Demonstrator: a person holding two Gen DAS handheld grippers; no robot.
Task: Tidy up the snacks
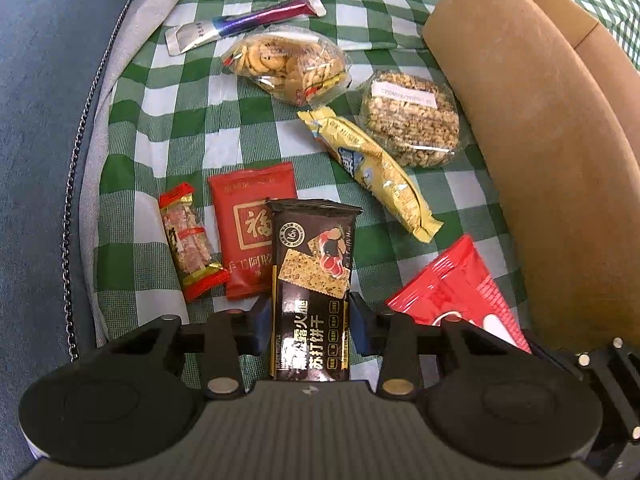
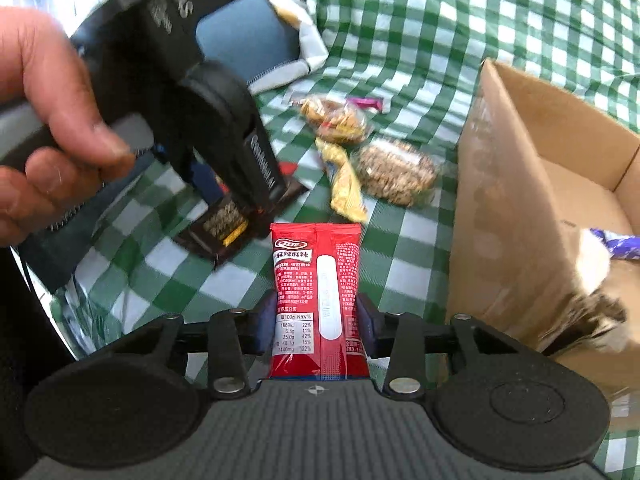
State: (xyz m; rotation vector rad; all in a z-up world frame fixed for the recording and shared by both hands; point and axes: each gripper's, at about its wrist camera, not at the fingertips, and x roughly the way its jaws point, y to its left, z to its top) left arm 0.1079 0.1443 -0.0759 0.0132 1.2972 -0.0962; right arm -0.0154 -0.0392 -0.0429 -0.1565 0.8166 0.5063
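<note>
Open cardboard box (image 2: 516, 200) on the right, sitting on the green-checked cloth (image 2: 400, 32); inside, only a purple wrapper (image 2: 618, 249) and something blurry brown and white, can't tell what.

Left hand-held gripper (image 1: 311, 322) clamped on a dark soda cracker pack (image 1: 312, 292), printed "苏打饼干", lower end between the pads, top lying over the red sachet (image 1: 250, 232) with a gold "福". Right hand-held gripper (image 2: 317, 322) pinching a red snack packet (image 2: 318, 292), back side up, with a nutrition table headed "每100g NRV%".

Only in the left wrist view: red-ended clear candy bar (image 1: 190, 242) just beside the sachet, long silver-purple stick pack (image 1: 244, 24) up top. Both views catch the yellow wafer pack (image 1: 376, 172), the bag of little cookies (image 1: 288, 64) and the puffed grain cake (image 1: 410, 120) with its small white label, unreadable. Only in the right wrist view: box interior, plus a hand (image 2: 48, 120) gripping the left tool.
</note>
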